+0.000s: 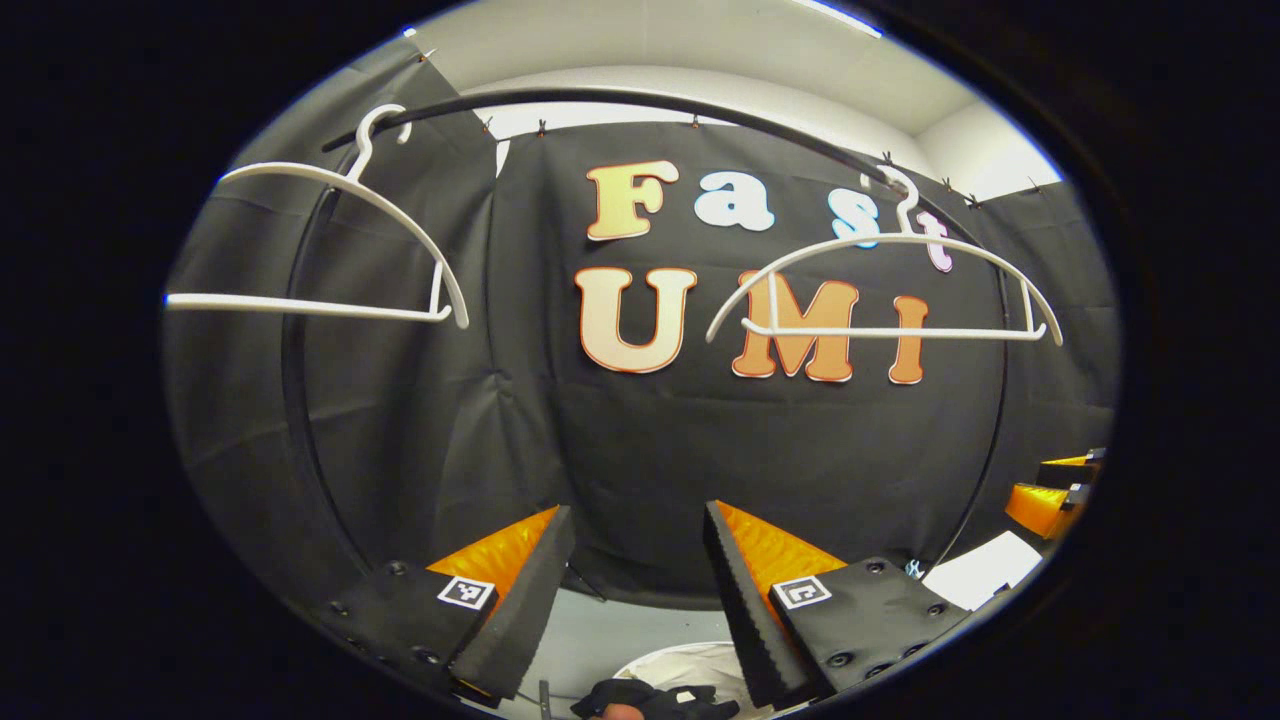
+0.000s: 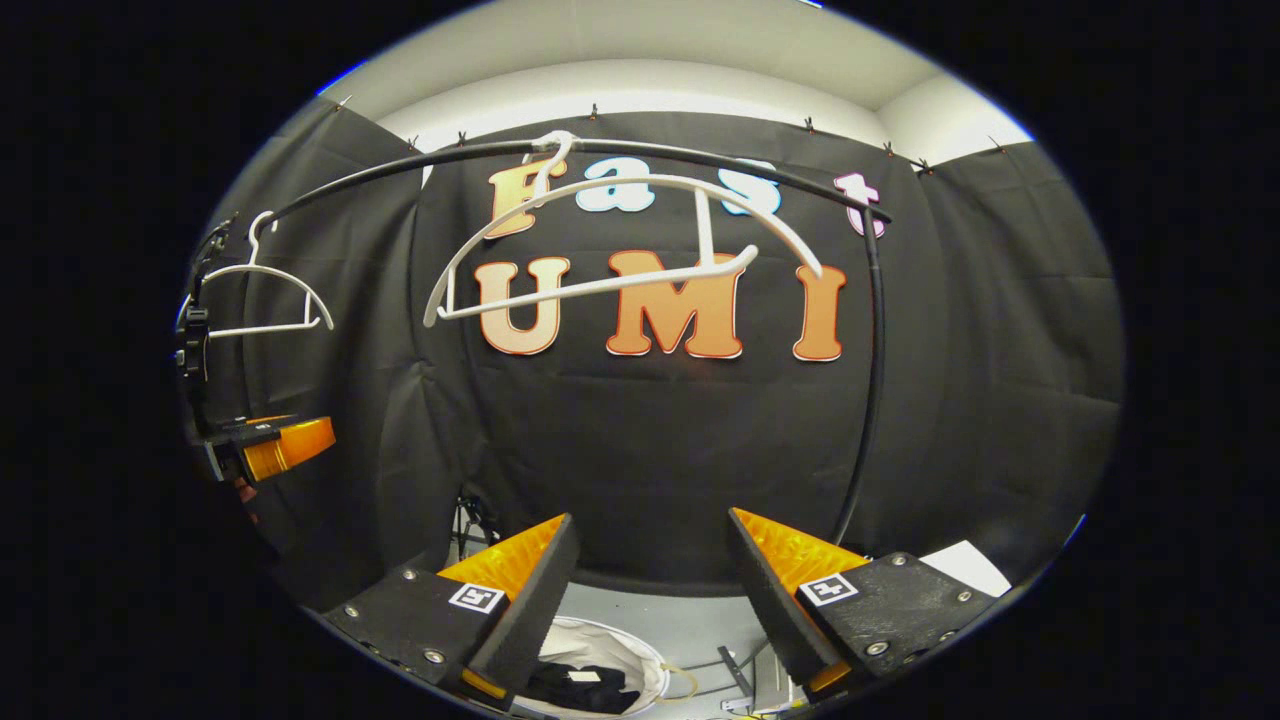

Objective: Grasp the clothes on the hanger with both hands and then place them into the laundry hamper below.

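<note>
Two bare white hangers hang from the black rail (image 1: 640, 100): one hanger (image 1: 330, 250) at the left, the other hanger (image 1: 885, 290) at the right. In the right gripper view the nearer hanger (image 2: 620, 240) hangs tilted and the farther hanger (image 2: 262, 295) is at the left. Dark clothes (image 1: 650, 697) lie in the white hamper (image 1: 700, 665) below; the same clothes (image 2: 580, 685) and hamper (image 2: 640, 650) show in the right gripper view. My left gripper (image 1: 640, 560) is open and holds nothing. My right gripper (image 2: 650, 570) is open too. The other gripper (image 2: 265, 445) shows at the left edge.
Black cloth covers the back and side walls. The rail's upright (image 2: 872, 400) runs down at the right. A white sheet (image 1: 980, 570) lies on the floor at the right; cables and a stand (image 2: 470, 525) are low at the left.
</note>
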